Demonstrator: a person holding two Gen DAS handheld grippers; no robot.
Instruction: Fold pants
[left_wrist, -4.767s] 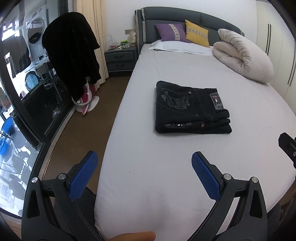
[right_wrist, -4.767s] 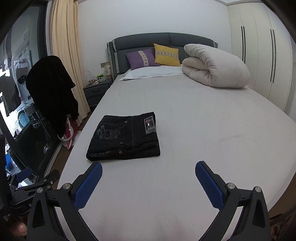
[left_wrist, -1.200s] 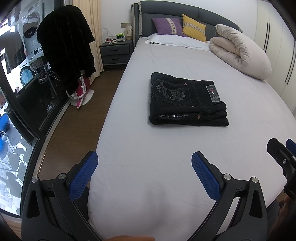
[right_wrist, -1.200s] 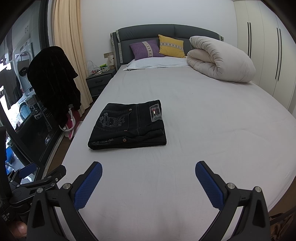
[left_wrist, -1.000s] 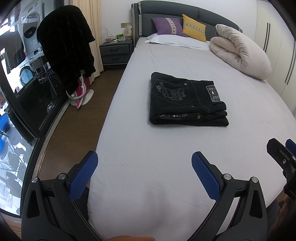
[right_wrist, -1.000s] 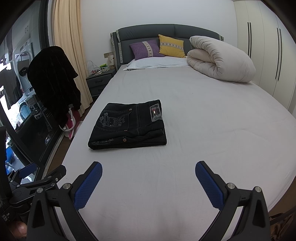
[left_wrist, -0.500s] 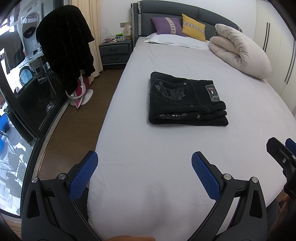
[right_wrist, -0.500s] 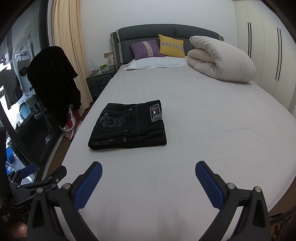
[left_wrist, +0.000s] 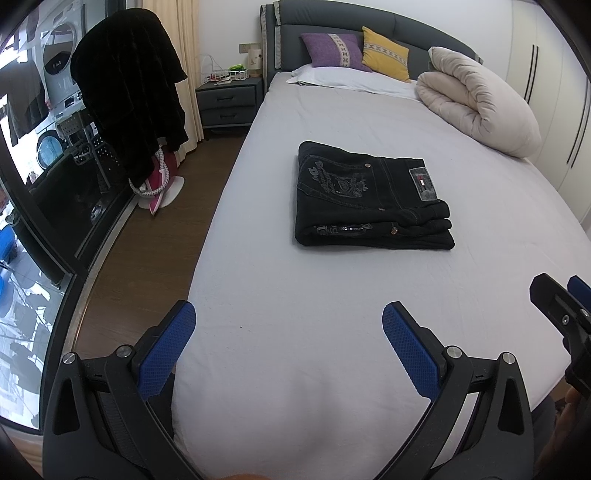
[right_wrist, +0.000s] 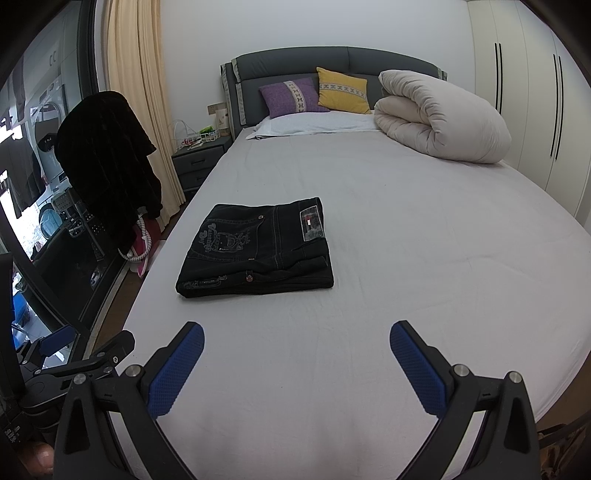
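Note:
Black jeans lie folded into a neat rectangular stack on the grey bed sheet, pocket embroidery and waist label facing up. They also show in the right wrist view. My left gripper is open and empty, held back over the foot of the bed, well short of the jeans. My right gripper is open and empty too, to the right of the left one, also apart from the jeans.
A rolled cream duvet and purple and yellow pillows lie at the headboard end. The bed's left edge drops to a wood floor with a black coat on a rack, a nightstand and glass doors.
Almost nothing: the left wrist view has shifted very slightly. The folded jeans have not moved and both grippers stay open.

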